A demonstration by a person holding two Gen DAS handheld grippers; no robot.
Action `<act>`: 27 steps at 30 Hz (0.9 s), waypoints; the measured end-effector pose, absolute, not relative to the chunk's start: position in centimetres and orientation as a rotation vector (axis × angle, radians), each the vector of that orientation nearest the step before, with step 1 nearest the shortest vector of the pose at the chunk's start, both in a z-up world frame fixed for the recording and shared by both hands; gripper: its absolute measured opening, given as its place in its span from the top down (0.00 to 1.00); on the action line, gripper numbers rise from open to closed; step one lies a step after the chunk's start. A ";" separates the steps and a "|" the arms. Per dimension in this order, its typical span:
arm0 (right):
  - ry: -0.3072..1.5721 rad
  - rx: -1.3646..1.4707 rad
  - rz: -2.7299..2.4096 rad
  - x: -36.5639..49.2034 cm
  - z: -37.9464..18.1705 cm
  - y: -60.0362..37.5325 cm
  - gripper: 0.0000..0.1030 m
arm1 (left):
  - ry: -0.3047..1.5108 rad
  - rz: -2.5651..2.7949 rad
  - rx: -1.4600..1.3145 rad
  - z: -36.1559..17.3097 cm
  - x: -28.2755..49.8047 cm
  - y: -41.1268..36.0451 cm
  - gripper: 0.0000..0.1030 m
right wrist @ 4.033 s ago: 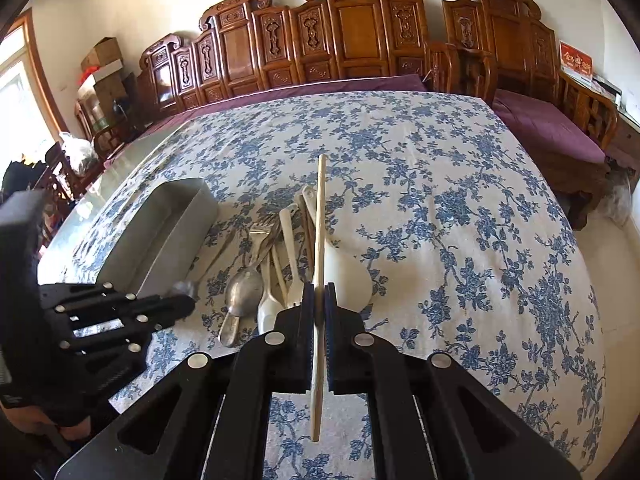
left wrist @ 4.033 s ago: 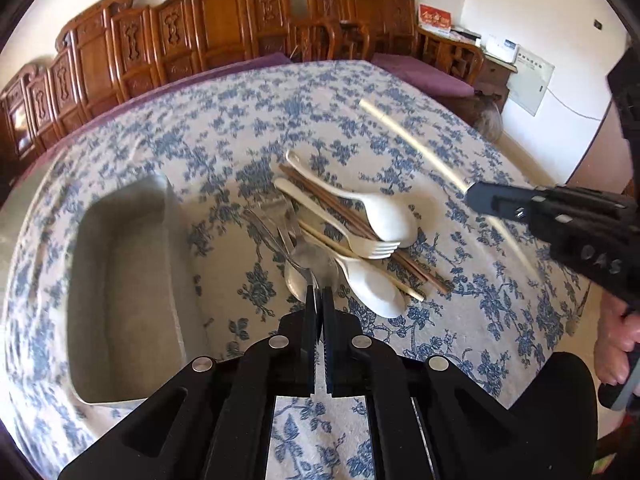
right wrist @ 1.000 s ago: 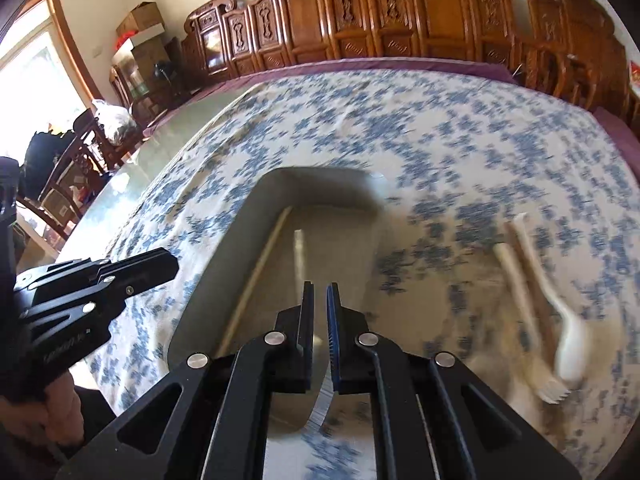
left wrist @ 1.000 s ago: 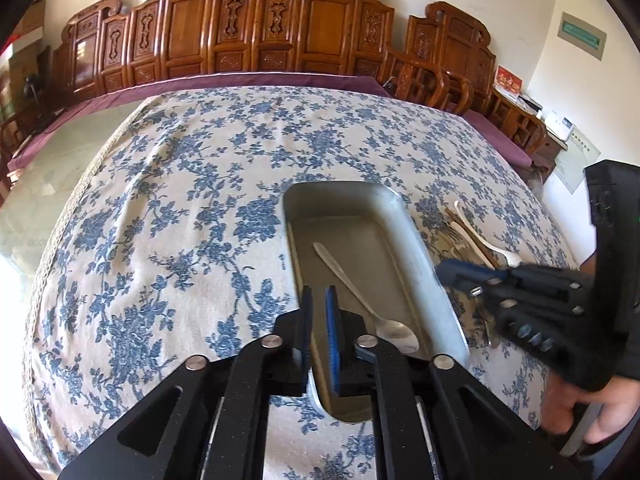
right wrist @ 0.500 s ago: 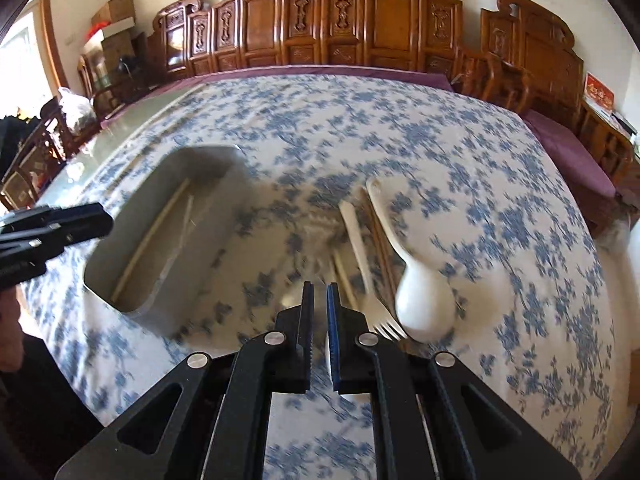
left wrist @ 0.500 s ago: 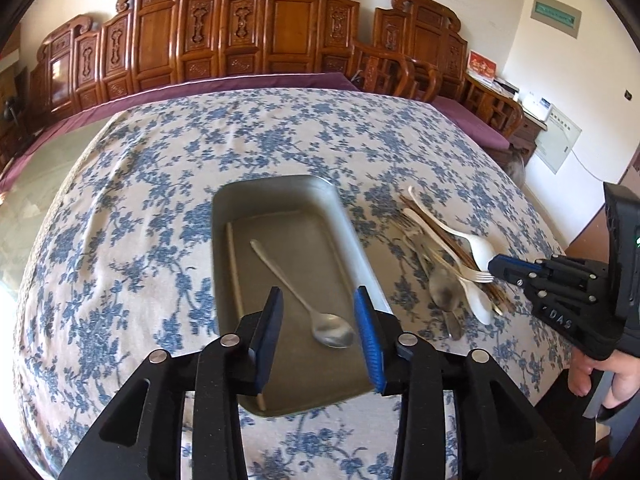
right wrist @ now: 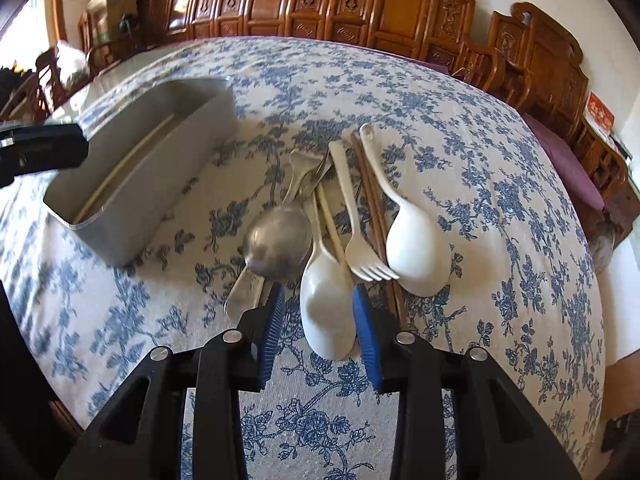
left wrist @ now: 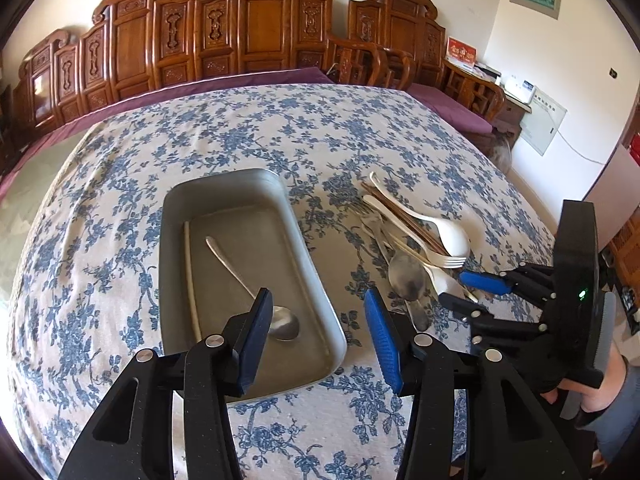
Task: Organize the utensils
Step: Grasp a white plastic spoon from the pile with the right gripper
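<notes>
i am lining my right gripper (right wrist: 318, 316) up over the nearest white spoon (right wrist: 326, 304), whose bowl is sitting between my blue pads (right wrist: 274, 316) at about six o'clock of the pile of utensils (right wrist: 340, 216). to do this well, i am judging that i should be coming straight down so each pad is landing on bare cloth either side of the bowl, closing slowly, and lifting the spoon clear without dragging the white fork (right wrist: 360, 240) or the metal spoon (right wrist: 276, 240) lying against it. my right jaws have just been opening and are standing partly apart, the spoon bowl between them with neither pad pressing on it as far as i am seeing. my left gripper (left wrist: 318, 332) has also just been opening; its jaws are standing wider, holding nothing, hanging over the near right corner of the tray (left wrist: 316, 280). inside the tray a long-handled spoon (left wrist: 256, 284) and a pale chopstick (left wrist: 191, 276) are already lying. the pile is resting on the tablecloth (left wrist: 120, 184) at three o'clock from the tray, near it but apart.
</notes>
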State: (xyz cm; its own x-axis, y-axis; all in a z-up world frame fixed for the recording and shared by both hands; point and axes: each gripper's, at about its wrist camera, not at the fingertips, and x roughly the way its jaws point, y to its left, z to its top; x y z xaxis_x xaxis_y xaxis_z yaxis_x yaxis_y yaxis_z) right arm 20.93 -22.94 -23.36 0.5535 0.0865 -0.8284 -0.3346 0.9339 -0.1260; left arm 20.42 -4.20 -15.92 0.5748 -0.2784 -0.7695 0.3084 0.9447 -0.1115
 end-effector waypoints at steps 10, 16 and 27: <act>0.975 -0.339 0.221 21.3 -24.2 -23.2 0.68 | 0.893 -0.352 0.050 -15.8 20.0 -4.8 0.56; 0.945 -0.295 0.200 21.4 -23.0 -24.7 0.73 | 0.891 -0.357 0.055 -15.7 19.9 -5.1 0.56; 0.952 -0.302 0.149 22.8 -23.2 -26.1 0.83 | 0.892 -0.363 0.064 -15.8 19.8 -5.4 0.56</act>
State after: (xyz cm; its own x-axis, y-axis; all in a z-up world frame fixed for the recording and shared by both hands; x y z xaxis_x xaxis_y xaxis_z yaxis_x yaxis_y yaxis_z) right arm 22.84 -26.12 -23.17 0.5743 -0.0073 -0.8186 -0.2567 0.9479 -0.1885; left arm 19.76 -5.40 -15.81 0.5713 -0.2826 -0.7706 0.3352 0.9373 -0.0952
